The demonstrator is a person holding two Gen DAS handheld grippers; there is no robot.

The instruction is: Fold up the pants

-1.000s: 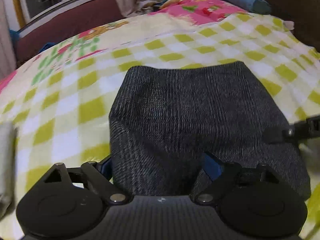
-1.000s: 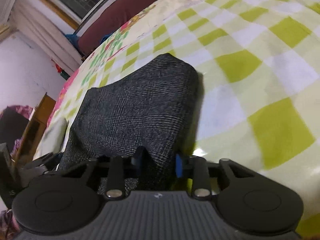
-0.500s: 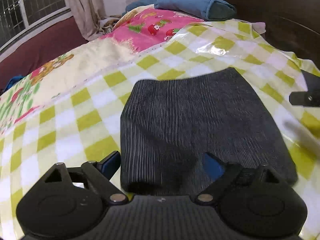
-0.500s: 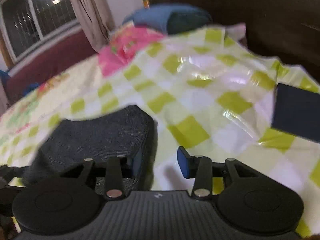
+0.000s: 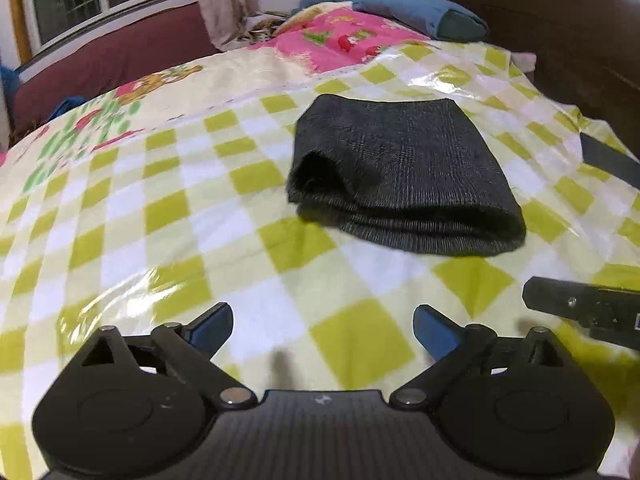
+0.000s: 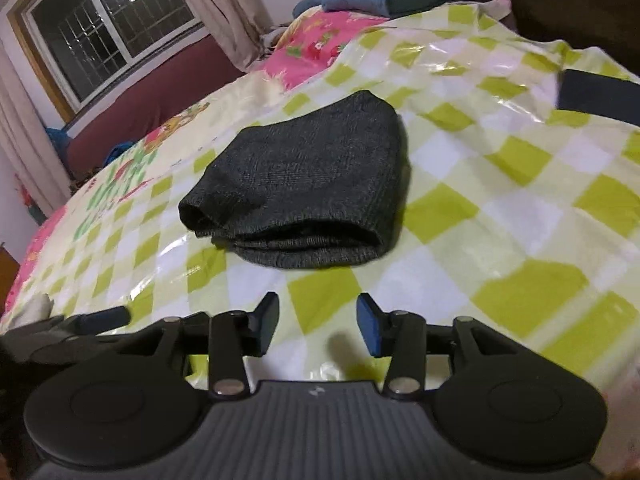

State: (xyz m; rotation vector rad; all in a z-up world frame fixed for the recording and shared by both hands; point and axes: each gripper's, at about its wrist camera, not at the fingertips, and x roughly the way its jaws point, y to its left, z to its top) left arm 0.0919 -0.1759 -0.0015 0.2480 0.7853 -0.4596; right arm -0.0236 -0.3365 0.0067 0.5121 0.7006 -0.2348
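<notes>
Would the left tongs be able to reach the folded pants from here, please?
Probably yes: the left tongs stand open and empty, with only bare checkered sheet between them and the folded pants.

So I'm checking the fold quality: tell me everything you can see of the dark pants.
The dark pants are a charcoal-grey woven fabric with a fine check, folded into a compact, roughly rectangular stack of several layers. The rounded fold edge faces the cameras; one near corner gapes open slightly. The stack lies flat on the checked yellow-green sheet. Nothing else touches it: both tools sit short of it, open and empty.
</notes>
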